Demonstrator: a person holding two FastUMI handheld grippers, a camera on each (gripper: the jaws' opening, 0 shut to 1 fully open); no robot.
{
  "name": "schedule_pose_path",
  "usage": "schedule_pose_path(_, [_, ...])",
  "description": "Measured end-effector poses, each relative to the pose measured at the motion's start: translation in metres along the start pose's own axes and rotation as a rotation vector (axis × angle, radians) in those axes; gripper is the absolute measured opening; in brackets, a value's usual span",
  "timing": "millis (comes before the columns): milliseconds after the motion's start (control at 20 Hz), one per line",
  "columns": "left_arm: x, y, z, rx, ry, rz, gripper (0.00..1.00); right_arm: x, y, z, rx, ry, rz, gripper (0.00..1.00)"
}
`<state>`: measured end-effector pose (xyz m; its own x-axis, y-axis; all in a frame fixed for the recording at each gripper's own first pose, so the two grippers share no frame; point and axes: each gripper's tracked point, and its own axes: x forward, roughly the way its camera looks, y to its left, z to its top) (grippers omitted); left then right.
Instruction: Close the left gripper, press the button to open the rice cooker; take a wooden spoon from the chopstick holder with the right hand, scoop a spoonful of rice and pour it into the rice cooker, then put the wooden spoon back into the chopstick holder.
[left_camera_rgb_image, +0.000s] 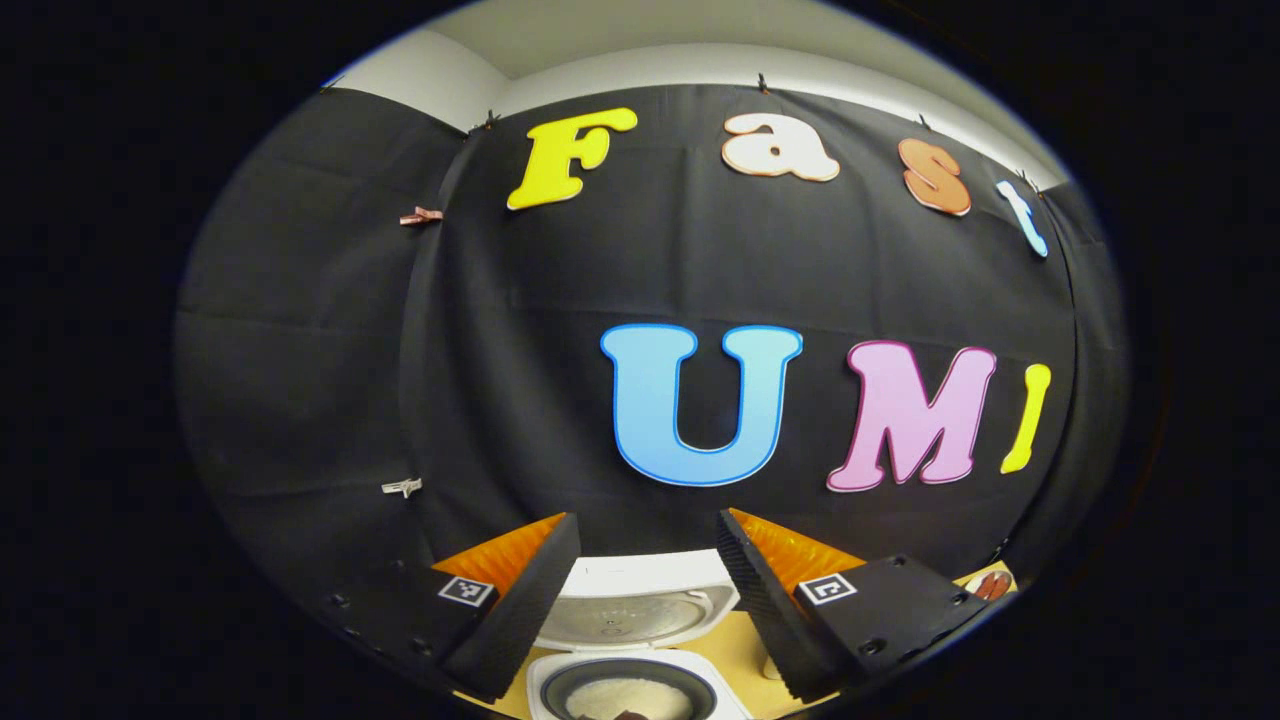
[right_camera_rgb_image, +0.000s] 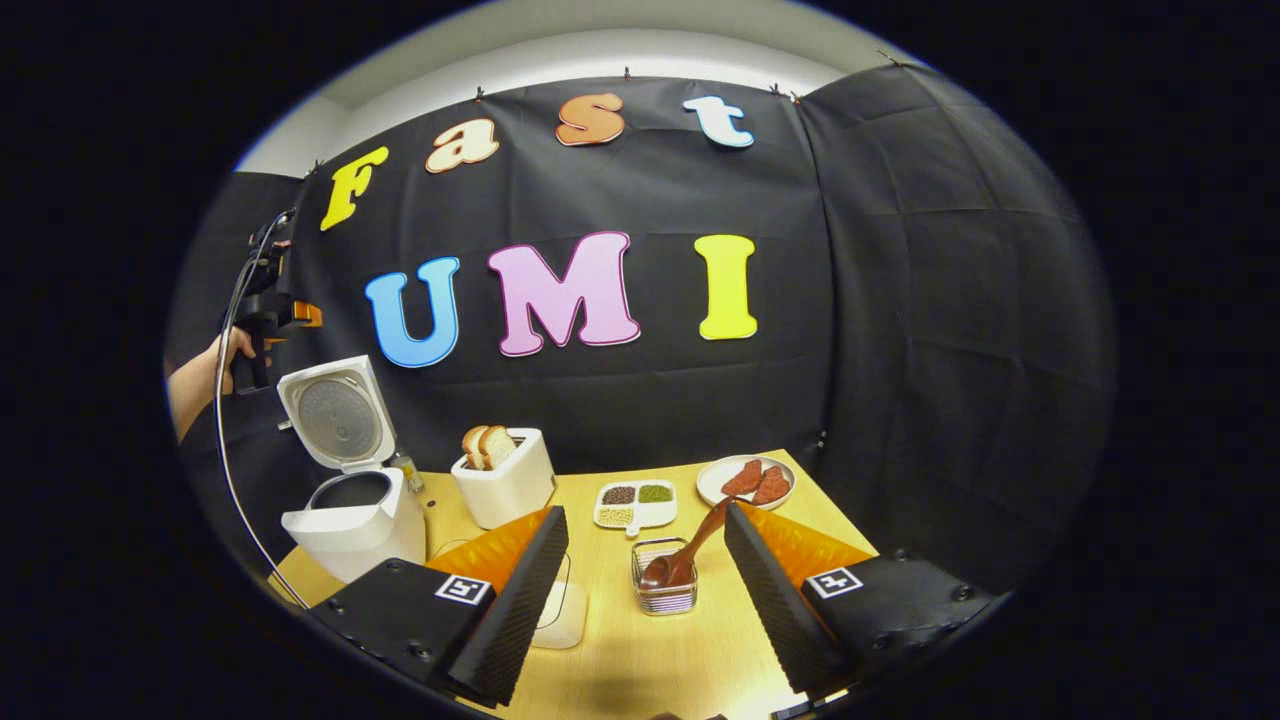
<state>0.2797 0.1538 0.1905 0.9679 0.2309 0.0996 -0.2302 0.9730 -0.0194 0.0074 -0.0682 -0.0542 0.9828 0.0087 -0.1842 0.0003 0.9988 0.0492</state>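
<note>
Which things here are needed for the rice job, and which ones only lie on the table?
Needed: rice cooker, lid open; wooden spoon in the chopstick holder; right tongs, open; left tongs, open.

Only lying about: toaster with bread; divided dish of beans; plate of meat slices.

Black cloth wall (right_camera_rgb_image: 900, 300); pale ceiling (right_camera_rgb_image: 600, 30); light wooden table (right_camera_rgb_image: 640, 660).

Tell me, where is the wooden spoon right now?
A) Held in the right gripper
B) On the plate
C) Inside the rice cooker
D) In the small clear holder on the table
D: the wooden spoon leans in the clear holder, and the right gripper is open, apart from it.
</note>
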Motion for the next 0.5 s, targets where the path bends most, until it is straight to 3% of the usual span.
schedule_pose_path(250, [0.053, 0.023, -0.032, -0.072, 0.038, 0.032, 0.95, -0.009, -0.006, 0.004, -0.020, -0.001, -0.062, 0.98])
schedule_pose_path(500, [0.076, 0.036, -0.059, 0.008, 0.113, 0.065, 0.94, -0.017, 0.006, 0.000, -0.046, 0.009, -0.074, 0.98])
